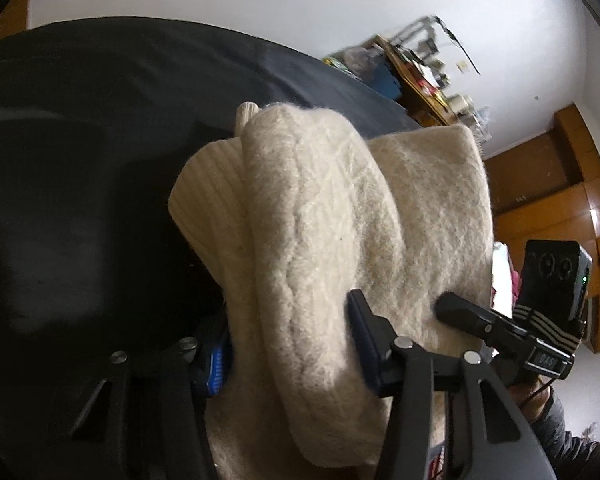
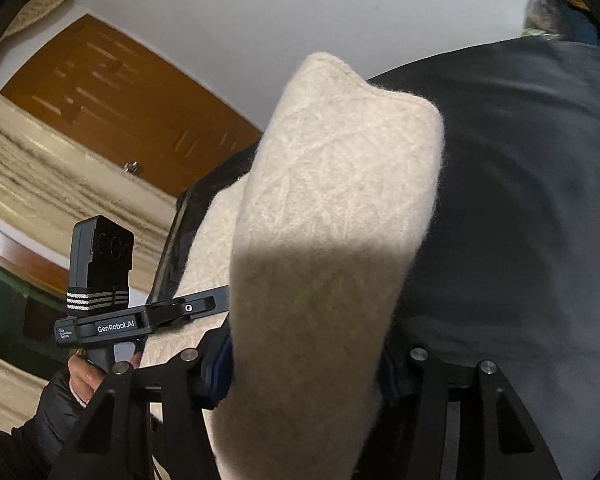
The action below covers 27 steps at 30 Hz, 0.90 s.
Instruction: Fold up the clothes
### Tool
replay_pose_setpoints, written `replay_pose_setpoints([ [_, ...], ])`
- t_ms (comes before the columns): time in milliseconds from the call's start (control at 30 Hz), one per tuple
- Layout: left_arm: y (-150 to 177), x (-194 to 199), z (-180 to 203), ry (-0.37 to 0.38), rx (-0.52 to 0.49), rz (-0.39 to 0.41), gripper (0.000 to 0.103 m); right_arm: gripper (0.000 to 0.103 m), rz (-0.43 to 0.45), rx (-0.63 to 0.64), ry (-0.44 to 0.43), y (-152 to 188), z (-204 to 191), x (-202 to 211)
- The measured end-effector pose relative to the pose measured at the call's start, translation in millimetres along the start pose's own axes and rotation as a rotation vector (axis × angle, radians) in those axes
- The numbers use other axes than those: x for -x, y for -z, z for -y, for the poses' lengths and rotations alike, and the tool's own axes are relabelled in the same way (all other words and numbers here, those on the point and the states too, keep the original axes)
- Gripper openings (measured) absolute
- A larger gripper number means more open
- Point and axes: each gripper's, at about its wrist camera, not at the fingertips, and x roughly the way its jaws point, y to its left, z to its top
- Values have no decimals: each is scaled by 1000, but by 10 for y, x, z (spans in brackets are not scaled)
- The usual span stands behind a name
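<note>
A thick cream knit sweater (image 1: 324,216) hangs in folded layers over a dark bed cover (image 1: 100,160). My left gripper (image 1: 290,344) is shut on a bulky fold of it, a blue pad pressing on each side. In the right wrist view the same sweater (image 2: 332,200) rises as a tall cream fold, and my right gripper (image 2: 304,372) is shut on its lower part. Each view shows the other hand-held tool beside the cloth: its camera block (image 1: 552,276) at the right edge, and its labelled body (image 2: 140,316) at the left.
The dark cover (image 2: 520,200) spreads far and right. A cluttered shelf (image 1: 420,80) and wooden cabinets (image 1: 560,200) stand by the white wall. A wooden door (image 2: 120,92) is at the left. A person's hand (image 2: 84,376) in a dark sleeve grips the left tool.
</note>
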Motion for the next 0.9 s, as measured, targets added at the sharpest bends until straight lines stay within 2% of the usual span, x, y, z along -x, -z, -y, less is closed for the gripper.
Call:
replay_pose_setpoints([
  [300, 158, -900, 1453, 83, -130, -104, 56, 59, 121, -128, 141, 470, 948, 1287],
  [433, 278, -1319, 2068, 93, -180, -140, 56, 59, 172, -193, 201, 709, 1424, 1825],
  [567, 366, -1668, 2591, 77, -225, -150, 56, 60, 192, -223, 257, 833, 1892, 2195],
  [700, 442, -1834, 2884, 27, -275, -133, 66, 70, 178, -243, 323, 931, 2258, 2370],
  [767, 457, -1805, 2926, -7, -292, -123, 69, 73, 198, -234, 350, 1048, 2236, 2417],
  [867, 463, -1747, 2956, -52, -309, -112, 73, 73, 262, -175, 450, 1293, 2325, 2887],
  [900, 441, -1734, 2989, -66, -313, -109, 74, 73, 280, -155, 466, 1425, 2481, 3200],
])
